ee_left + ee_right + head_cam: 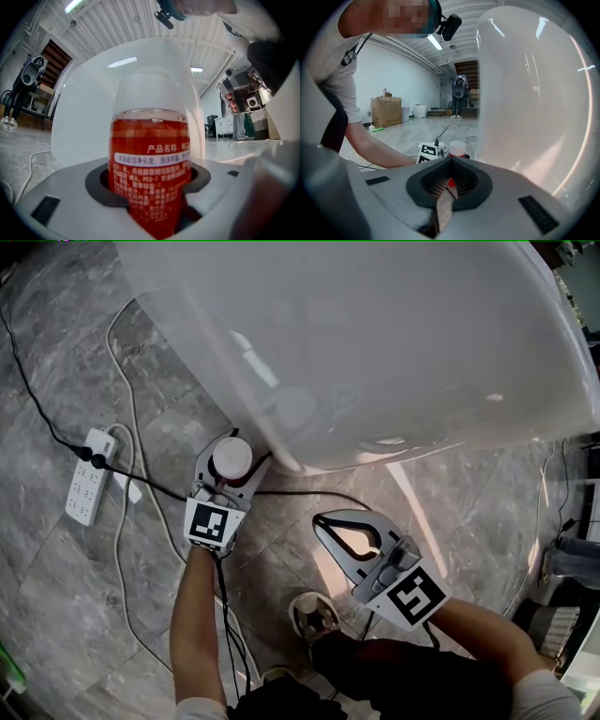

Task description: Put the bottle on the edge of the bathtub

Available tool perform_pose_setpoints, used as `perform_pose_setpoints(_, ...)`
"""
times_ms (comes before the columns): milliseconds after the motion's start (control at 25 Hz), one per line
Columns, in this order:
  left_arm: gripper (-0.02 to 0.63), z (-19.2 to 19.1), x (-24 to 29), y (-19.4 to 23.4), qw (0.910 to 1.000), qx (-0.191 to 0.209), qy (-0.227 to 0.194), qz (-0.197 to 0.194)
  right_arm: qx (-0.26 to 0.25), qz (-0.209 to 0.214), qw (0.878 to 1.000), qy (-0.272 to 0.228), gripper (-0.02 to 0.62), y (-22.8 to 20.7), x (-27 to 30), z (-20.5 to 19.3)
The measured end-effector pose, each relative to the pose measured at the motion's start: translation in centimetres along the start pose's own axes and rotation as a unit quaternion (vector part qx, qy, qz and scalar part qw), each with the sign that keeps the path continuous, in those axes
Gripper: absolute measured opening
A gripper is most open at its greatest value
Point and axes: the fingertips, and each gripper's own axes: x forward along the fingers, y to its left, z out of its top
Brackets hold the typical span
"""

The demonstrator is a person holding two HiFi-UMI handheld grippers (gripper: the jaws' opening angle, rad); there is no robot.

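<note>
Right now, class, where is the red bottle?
In the head view the bottle sits left of centre, clamped in the left gripper beside the outer wall of the bathtub, with the power strip on the floor to its left.

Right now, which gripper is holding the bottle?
The left gripper, clamped on the red bottle beside the bathtub; the right gripper is shut and empty.

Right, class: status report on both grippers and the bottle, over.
Left gripper shut on bottle. Right gripper shut, empty. Bottle low beside bathtub wall, not yet on edge.
</note>
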Motion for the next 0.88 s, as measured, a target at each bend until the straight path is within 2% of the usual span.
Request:
perform_pose_setpoints(280, 0.293, -0.2, 0.0, -0.5, 0.9999, 0.008, 0.009, 0.005, 0.000, 0.007, 1.000, -0.011, 0.006, 0.2, 0.5, 0.4)
perform_pose_setpoints(440, 0.305, -0.8, -0.4, -1.2, 0.9990, 0.014, 0.042, -0.003, 0.002, 0.014, 1.000, -0.016, 0.006, 0.9, 0.8, 0.6)
perform_pose_setpoints(640, 0.322, -0.6, -0.9, -0.4, 0.9987, -0.017, 0.044, 0.020, -0.002, 0.018, 1.000, -0.018, 0.006, 1.4, 0.9, 0.7)
perform_pose_setpoints(880, 0.330, -0.9, -1.8, -0.5, 0.9977, -0.008, 0.067, 0.013, -0.022, 0.020, 1.000, 0.005, 0.006, 2.1, 0.4, -0.2)
